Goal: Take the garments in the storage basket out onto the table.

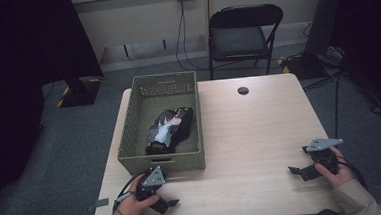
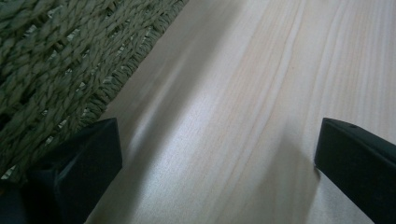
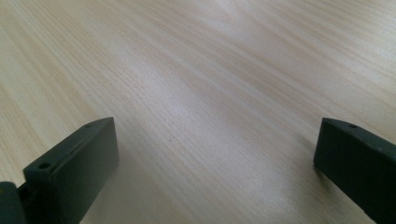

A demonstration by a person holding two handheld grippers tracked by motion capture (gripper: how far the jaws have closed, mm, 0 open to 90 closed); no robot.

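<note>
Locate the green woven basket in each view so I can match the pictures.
High view: the green woven basket stands on the table's left half, a dark packet lying inside, the left gripper just in front of it.
Left gripper view: its woven wall is at the upper left, beside the left jaw.
Right gripper view: not in it.
Shared landmark: the pale wooden tabletop.

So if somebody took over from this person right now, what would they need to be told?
Left gripper: jaws open, nothing held, resting on the pale wooden table beside the near wall of the green woven basket.
Right gripper: jaws open, nothing held, at the table's near right.
Things: a dark crumpled snack bag lies inside the basket.
Done: the bag looks already placed in the basket.
Left: nothing else shows on the tabletop, so probably nothing to pick up.
</note>
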